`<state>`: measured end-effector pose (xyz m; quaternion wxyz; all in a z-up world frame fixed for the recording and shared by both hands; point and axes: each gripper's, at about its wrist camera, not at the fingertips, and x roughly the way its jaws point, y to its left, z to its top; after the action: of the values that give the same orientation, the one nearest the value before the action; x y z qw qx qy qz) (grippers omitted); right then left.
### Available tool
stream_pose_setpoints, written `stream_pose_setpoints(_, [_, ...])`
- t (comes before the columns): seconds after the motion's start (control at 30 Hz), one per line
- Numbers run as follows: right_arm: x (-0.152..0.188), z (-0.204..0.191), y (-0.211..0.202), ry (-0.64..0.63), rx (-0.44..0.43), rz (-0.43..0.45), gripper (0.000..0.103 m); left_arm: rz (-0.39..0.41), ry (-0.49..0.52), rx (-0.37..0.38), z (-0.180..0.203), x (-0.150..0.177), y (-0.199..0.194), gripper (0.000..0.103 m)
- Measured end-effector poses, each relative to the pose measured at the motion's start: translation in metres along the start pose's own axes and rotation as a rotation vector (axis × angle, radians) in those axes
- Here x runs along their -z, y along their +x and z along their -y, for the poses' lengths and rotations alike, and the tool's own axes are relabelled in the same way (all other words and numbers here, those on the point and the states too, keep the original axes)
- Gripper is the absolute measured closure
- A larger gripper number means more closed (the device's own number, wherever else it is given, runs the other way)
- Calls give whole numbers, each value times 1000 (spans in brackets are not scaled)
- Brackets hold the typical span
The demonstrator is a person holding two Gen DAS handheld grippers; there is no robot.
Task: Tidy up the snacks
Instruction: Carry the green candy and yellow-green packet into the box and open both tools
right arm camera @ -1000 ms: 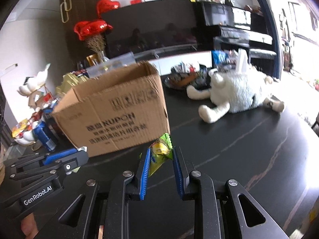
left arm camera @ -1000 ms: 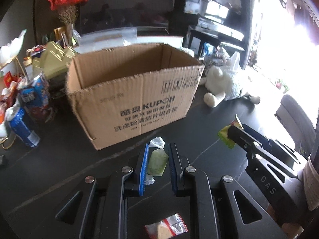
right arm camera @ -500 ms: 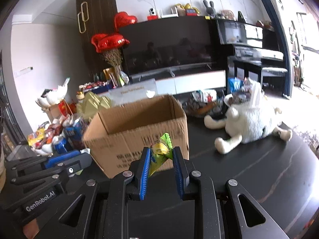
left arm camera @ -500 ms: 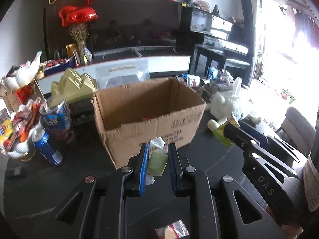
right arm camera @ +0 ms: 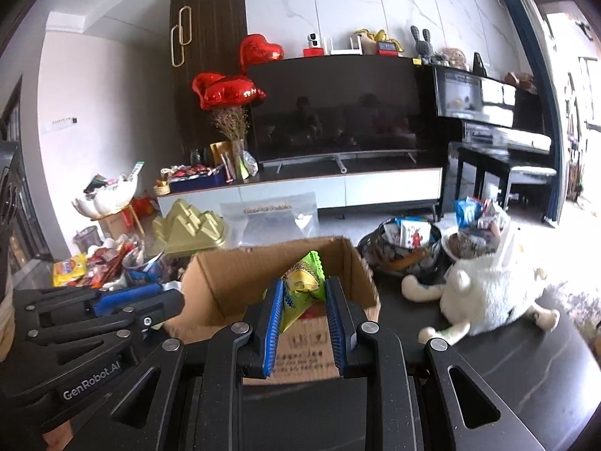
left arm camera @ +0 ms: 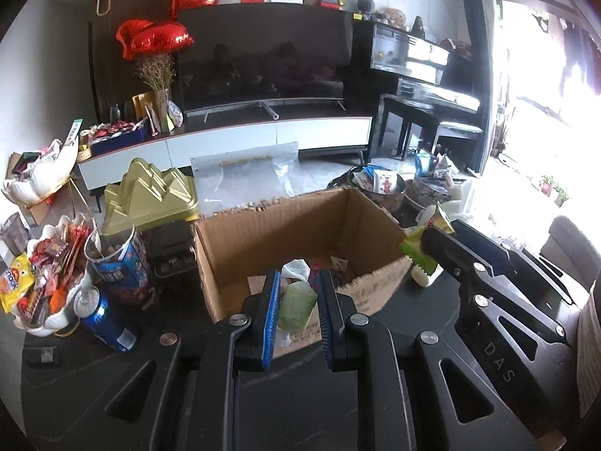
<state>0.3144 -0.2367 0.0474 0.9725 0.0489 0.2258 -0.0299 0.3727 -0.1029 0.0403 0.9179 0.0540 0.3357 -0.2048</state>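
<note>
Tools clenched: left tool (left arm camera: 298, 302) on pale-green sweet (left arm camera: 296, 305), right tool (right arm camera: 303, 295) on yellow-green packet (right arm camera: 302, 285).

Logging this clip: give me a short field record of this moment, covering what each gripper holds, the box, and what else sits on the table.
left gripper: shut on pale green snack
right gripper: shut on green-yellow packet
cardboard box: open, some wrappers inside, beyond both grippers
plush toy: lying right of box
blue can: left of box, tilted
table: dark

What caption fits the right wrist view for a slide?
Right gripper holding a green-and-yellow snack packet above an open cardboard box, left gripper alongside.
</note>
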Motion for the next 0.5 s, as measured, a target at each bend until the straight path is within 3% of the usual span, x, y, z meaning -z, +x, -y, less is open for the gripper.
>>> stream_pose_setpoints(0.5, [-15, 1, 69, -44, 9, -103, 78, -70, -27, -28, -21, -22, 60, 81])
